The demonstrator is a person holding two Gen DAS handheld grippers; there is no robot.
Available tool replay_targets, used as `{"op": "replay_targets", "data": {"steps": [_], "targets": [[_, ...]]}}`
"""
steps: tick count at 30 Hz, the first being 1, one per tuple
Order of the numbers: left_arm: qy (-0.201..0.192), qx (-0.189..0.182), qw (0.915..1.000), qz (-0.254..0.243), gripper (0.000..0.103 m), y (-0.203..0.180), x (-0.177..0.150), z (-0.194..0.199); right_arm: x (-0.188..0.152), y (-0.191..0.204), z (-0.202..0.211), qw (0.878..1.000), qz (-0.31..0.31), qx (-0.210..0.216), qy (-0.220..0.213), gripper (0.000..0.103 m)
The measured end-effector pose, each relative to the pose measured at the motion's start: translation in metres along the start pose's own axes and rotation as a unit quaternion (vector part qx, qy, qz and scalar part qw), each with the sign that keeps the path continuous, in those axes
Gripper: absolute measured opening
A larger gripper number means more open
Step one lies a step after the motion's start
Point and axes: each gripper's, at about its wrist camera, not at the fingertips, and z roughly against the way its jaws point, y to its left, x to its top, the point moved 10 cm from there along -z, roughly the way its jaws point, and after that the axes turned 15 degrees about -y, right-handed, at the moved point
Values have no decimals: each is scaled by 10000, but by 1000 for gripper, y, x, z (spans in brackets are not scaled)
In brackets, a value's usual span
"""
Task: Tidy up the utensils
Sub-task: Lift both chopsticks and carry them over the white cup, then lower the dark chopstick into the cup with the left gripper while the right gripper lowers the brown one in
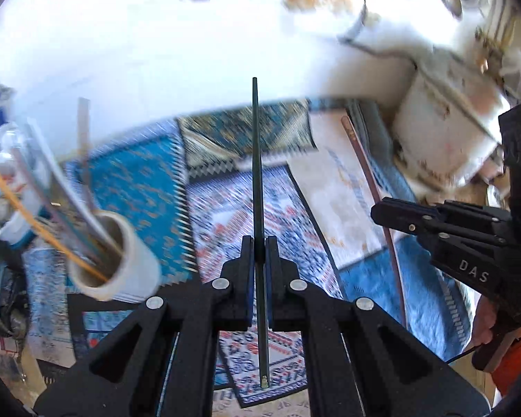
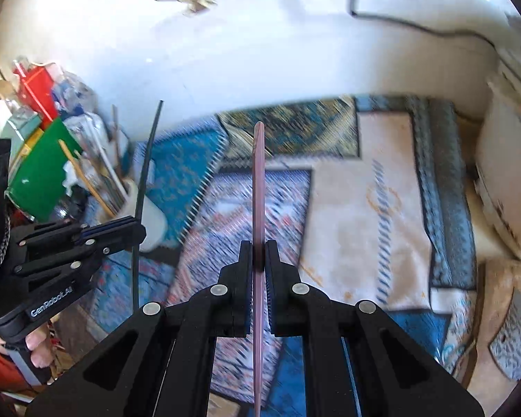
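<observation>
My left gripper [image 1: 259, 243] is shut on a thin dark green stick [image 1: 257, 160], a chopstick or straw, that points forward and up. It also shows in the right wrist view [image 2: 146, 173]. My right gripper [image 2: 258, 246] is shut on a flat pinkish-brown stick [image 2: 258, 180]; in the left wrist view the right gripper [image 1: 378, 210] holds that stick [image 1: 371, 180] at the right. A white cylindrical holder [image 1: 121, 264] with several utensils in it lies tilted at the left, below and left of the left gripper. It also shows in the right wrist view [image 2: 153, 222].
Patterned blue, white and beige rugs [image 2: 364, 208] cover the floor below. A white wall [image 1: 156, 52] stands behind. Clutter with a green sheet [image 2: 41, 173] and a red box [image 2: 34, 87] sits at the left. A worn white cabinet [image 1: 444, 132] stands at the right.
</observation>
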Motion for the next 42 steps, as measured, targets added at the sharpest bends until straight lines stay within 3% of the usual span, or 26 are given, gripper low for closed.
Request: {"op": "replay_targets", "data": {"steps": [9,21,30,42], "targets": [[-900,553,9932,496,4,71,41,52,50,74,-16,9970,392,448,-492,6],[-1832,1147,9710,1025,4,157,82,102,99,158,-41,9877,568,1000,-1059,6],[-2170,1342,9603,1129,4,190,86,81,109,181,-77,9851,352,985,-1362,6],[-2189,1102,9616,1233,4,212,69,34,112,167,-119,9820,-78,310,-1863,6]]}}
